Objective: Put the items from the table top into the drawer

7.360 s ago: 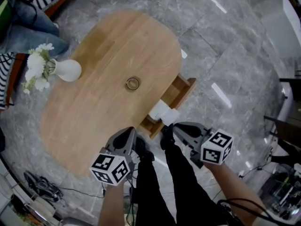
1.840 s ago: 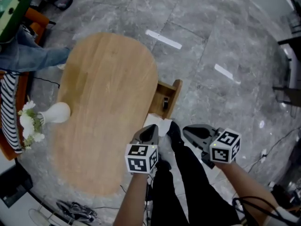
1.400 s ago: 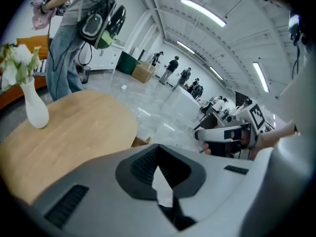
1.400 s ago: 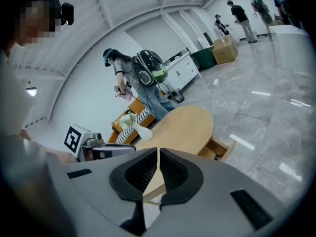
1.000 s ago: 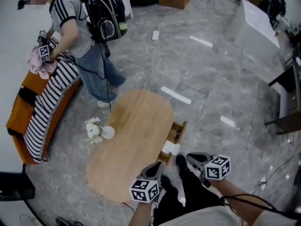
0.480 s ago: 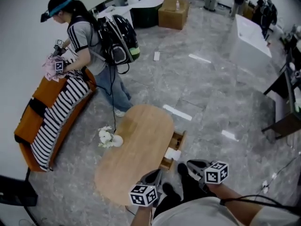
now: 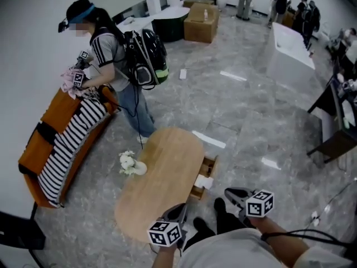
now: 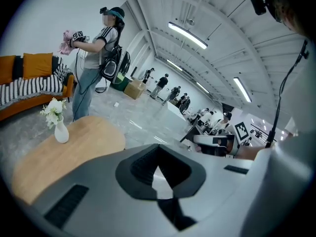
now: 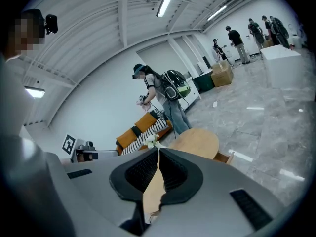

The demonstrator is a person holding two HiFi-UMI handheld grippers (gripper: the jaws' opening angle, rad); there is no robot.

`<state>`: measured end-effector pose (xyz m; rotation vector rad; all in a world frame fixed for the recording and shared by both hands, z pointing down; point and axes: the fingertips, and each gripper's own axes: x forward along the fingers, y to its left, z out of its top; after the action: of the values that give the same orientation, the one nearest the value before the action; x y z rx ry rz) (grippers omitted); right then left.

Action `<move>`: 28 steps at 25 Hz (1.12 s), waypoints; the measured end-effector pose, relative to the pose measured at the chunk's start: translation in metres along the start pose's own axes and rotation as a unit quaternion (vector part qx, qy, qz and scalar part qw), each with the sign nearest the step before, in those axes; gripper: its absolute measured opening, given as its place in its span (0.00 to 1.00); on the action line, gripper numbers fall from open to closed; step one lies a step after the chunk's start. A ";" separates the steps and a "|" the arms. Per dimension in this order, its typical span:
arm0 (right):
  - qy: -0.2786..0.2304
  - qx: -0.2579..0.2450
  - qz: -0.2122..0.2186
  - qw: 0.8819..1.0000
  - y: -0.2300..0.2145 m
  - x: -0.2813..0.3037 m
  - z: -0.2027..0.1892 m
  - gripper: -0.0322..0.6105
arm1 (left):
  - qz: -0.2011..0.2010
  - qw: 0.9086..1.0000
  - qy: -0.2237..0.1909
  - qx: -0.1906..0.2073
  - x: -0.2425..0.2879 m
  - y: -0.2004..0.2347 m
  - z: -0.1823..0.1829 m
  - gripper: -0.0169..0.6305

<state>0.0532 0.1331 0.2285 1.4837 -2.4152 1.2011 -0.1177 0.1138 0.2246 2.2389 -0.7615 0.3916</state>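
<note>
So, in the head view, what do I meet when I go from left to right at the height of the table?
sofa → vase of flowers → table → drawer

Low centre of the head view: oval light-wood table. On its left edge, white bulb vase of white flowers. Out of its right side, open wooden drawer, with white folded thing at the nearer end. Left of the table, orange sofa under striped blanket. Upper left, between sofa and table, standing person with black backpack. Top centre, brown cardboard box. Upper right, white block counter.
</note>
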 end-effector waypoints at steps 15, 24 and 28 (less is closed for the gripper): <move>0.011 -0.037 0.022 0.999 -0.003 -0.033 0.015 0.11 | 0.011 1.000 -0.028 0.004 0.008 -0.032 0.016 0.03; 0.005 -0.029 0.028 0.999 0.011 -0.039 0.027 0.11 | 0.015 0.999 -0.032 -0.004 -0.004 -0.044 0.023 0.03; 0.006 -0.029 0.029 0.999 -0.003 -0.044 0.020 0.11 | 0.016 0.999 -0.031 -0.004 0.007 -0.050 0.011 0.03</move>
<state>0.0852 0.1521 0.1976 1.3964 -2.4783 1.1362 -0.0805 0.1307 0.1933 2.2438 -0.8296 0.3352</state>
